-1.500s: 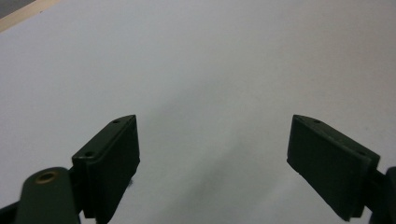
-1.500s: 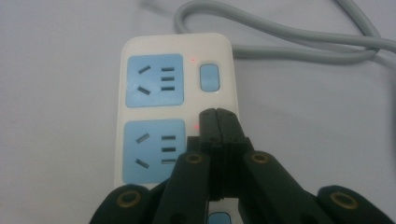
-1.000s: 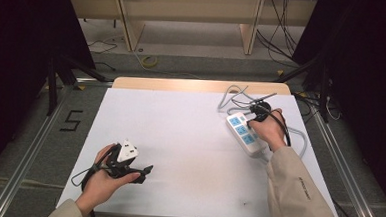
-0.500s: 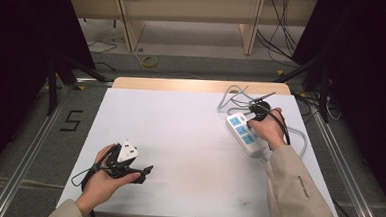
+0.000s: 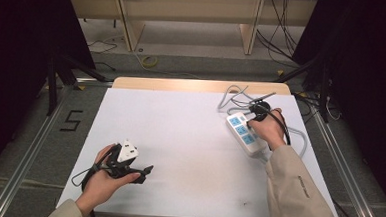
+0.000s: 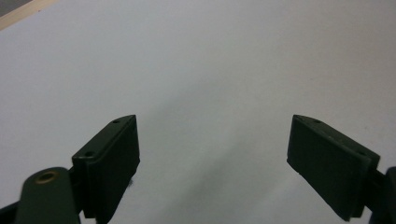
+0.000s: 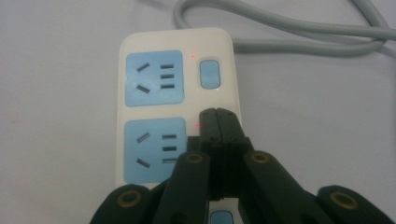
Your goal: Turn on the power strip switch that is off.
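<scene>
My right gripper (image 7: 217, 114), jaws pressed together with nothing between them, bears its tip down on the second switch of the white power strip (image 7: 154, 98); the strip lies at the far right of the worktop (image 5: 179, 138), running from far left to near right, its grey cable (image 7: 289, 23) looping away at the far end. Three blue socket panels show along the strip in the high view; in the right gripper view the far switch (image 7: 209, 73) stands untouched beside the far socket (image 7: 153, 77), with a small red light (image 7: 192, 56) lit next to it; a second red glow sits just at my closed tip, beside the middle socket (image 7: 156, 149); a third switch (image 7: 222, 218) peeps out below my linkage. I judge the work to be the pressing of the strip's switches; the middle one is under my tip now, though I cannot tell whether it is fully depressed or which way it has toggled; both lights glowing suggests the sockets are live, so switching is probably at its start or middle, with the far and near switches possibly left to do.

Pose: my right hand (image 5: 267, 132) reaches to the far right, forearm in a beige sleeve (image 5: 297, 189), gripper pointing down and away onto the strip; my left gripper (image 5: 142, 172) rests low at the near left of the worktop, pointing right, jaws wide apart and empty above bare white surface, well apart from the strip.
</scene>
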The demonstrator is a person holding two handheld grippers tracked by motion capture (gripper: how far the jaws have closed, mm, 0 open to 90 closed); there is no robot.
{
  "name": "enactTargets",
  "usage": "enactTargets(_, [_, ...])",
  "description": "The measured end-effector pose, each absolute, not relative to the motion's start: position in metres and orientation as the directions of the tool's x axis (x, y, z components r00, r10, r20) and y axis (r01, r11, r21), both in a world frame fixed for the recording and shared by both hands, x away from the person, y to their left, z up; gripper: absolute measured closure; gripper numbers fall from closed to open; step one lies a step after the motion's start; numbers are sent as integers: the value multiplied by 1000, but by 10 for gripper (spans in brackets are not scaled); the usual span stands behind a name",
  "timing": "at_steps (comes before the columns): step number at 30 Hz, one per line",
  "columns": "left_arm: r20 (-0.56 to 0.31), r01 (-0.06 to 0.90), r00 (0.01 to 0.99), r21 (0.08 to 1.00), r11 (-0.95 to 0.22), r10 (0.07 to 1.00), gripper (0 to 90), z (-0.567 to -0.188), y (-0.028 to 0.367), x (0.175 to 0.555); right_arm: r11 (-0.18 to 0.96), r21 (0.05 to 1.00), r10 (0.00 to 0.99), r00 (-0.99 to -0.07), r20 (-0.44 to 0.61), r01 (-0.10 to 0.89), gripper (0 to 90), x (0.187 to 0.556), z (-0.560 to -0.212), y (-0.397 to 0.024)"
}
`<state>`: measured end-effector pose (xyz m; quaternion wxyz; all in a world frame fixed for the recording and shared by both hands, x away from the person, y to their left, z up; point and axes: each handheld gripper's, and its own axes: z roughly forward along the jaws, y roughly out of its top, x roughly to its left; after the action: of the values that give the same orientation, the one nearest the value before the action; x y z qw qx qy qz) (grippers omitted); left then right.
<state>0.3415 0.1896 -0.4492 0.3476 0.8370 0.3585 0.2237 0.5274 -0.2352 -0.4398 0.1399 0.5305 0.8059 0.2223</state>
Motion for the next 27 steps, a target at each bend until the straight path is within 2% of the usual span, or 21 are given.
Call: enactTargets(27, [124, 445, 642, 743, -500, 756, 165, -449, 190, 342, 345, 523, 918, -397, -14, 779, 900, 525, -441, -233])
